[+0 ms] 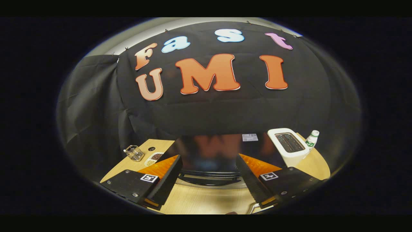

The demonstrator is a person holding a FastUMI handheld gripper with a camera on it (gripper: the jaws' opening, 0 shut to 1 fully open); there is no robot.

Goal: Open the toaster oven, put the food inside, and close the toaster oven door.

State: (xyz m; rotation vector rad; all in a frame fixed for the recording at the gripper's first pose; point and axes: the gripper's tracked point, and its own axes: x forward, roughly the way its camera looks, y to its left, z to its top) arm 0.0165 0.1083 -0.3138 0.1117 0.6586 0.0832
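The toaster oven (219, 149) stands just ahead of me on the wooden table, and I look down on its glossy black top, which mirrors the booth wall. Its dark handle bar (209, 176) runs across the front, low between my fingers, with a silvery strip under it. The door's face is hidden from this angle. My gripper (209, 159) is open, its fingers spread wide to either side of the oven's front, with nothing between them. A small white dish of brown and pale food (154, 158) sits left of the oven, beyond my left finger.
A white two-slot toaster (288, 145) stands right of the oven, with a small white bottle (311, 139) behind it. A wire basket (134, 152) sits at the table's far left. Bare wooden tabletop (206, 199) lies under my fingers.
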